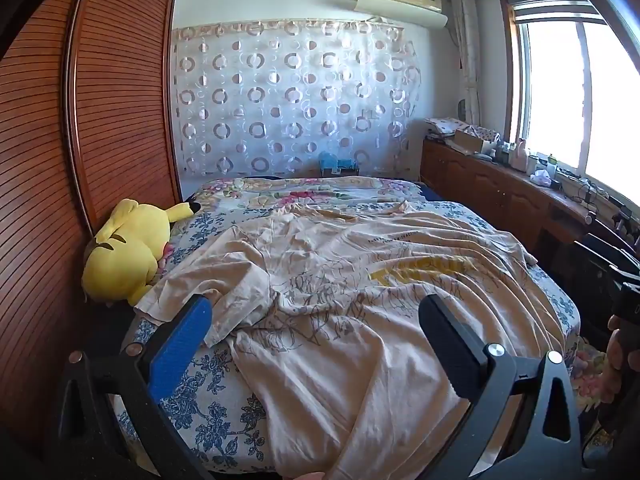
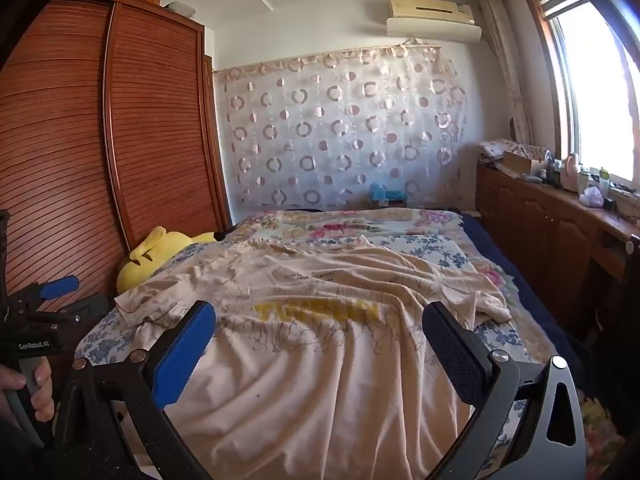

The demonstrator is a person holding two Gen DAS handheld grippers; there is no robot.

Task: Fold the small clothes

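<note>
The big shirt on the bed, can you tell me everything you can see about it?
The T-shirt is pale peach, soft-looking cloth, spread flat but very wrinkled across the bed. It has yellow block letters, thin line drawings and a small line of dark print. One sleeve points toward the yellow plush toy, without quite touching it as far as shows. Its near part hangs over the bed's front edge. Both grippers hover open above it; nothing grips it.

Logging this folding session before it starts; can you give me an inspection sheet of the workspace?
Surface: bed, blue floral sheet.
Job's things: beige T-shirt spread out, wrinkled, unfolded.
Clutter: yellow plush toy at the bed's left edge, beside the shirt.
Grippers: left gripper and right gripper open, holding nothing, above the shirt.
Cables: wires on the sideboard near the window.
Surroundings: wardrobe, curtain, air conditioner.
</note>
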